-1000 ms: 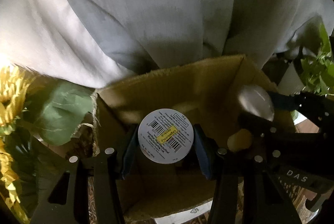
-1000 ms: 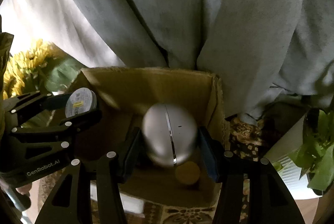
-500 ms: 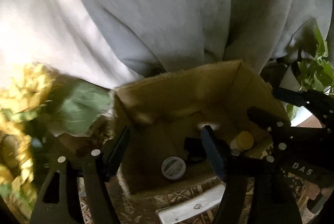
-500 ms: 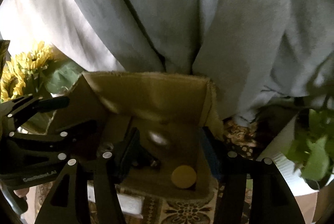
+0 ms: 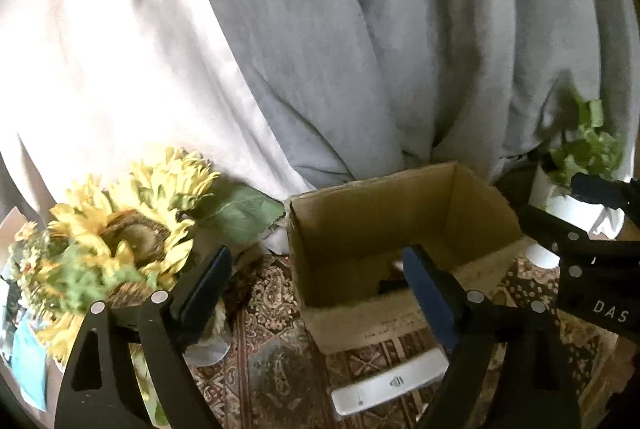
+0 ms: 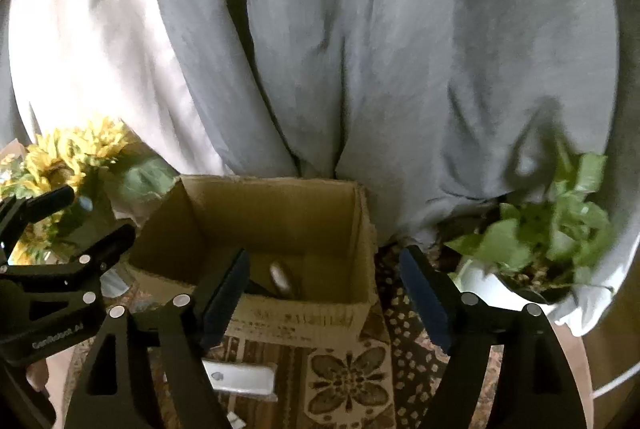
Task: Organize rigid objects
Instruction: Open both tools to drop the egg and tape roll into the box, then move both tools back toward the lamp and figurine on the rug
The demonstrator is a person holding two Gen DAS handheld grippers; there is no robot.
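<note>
Patterned rug (image 6: 348, 373) under cardboard box (image 6: 280, 317), grey drape (image 6: 360, 49) behind, both claws opening, empty.

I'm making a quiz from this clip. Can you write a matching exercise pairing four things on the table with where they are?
Things:
1. cardboard box
2. sunflowers
3. green potted plant
4. white flat device

Places:
A. right of the box
B. on the patterned cloth, in front of the box
C. left of the box
D. centre, in front of the grey drape

Pairs: 1-D, 2-C, 3-A, 4-B
</note>
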